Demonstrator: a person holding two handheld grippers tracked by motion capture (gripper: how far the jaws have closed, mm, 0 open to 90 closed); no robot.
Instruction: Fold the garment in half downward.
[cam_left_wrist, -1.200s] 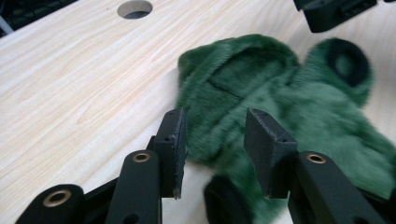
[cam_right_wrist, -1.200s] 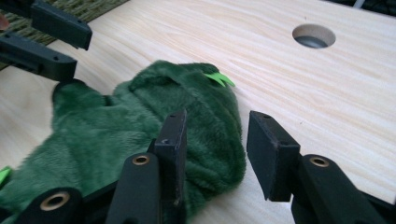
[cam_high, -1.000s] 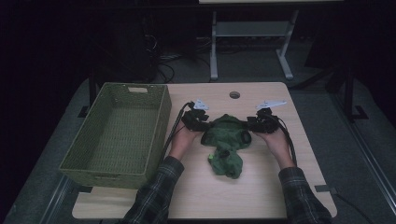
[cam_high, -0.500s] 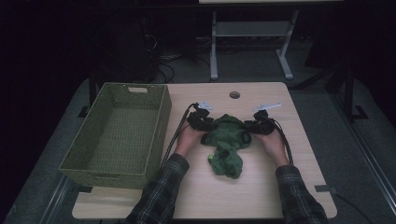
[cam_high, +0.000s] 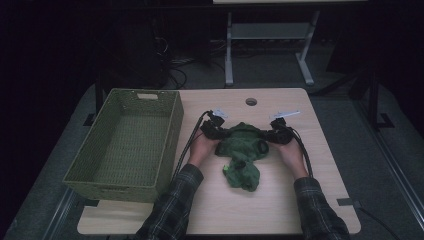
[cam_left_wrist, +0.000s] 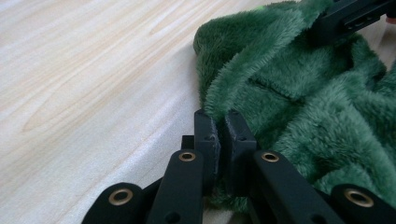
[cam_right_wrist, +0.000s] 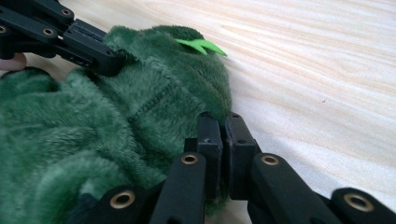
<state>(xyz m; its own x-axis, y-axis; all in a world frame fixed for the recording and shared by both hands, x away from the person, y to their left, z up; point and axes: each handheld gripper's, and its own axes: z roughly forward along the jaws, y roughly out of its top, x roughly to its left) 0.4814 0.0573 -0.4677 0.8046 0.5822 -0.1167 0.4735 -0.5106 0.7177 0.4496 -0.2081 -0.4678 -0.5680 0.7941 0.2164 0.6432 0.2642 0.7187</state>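
A crumpled green fleece garment (cam_high: 242, 152) lies on the wooden table (cam_high: 300, 200), a little right of its middle. My left gripper (cam_high: 219, 134) sits at the garment's upper left corner. Its jaws have just been closing and now pinch a fold of the fleece (cam_left_wrist: 261, 88) between the fingertips (cam_left_wrist: 208, 133). My right gripper (cam_high: 268, 137) is at the upper right corner; its jaws have also just been closing and clamp the fleece edge (cam_right_wrist: 154, 102). A light green tag (cam_right_wrist: 201, 45) sticks out of the cloth near the left gripper (cam_right_wrist: 100, 58).
A woven olive basket (cam_high: 172, 131) with nothing in it stands at the left of the table, close to my left forearm. A round cable hole (cam_high: 251, 102) lies behind the garment. Bare wood runs along the front and right edges.
Both grippers have settled onto the garment's top corners, the left hand a little lower than before. The garment lies where it was.
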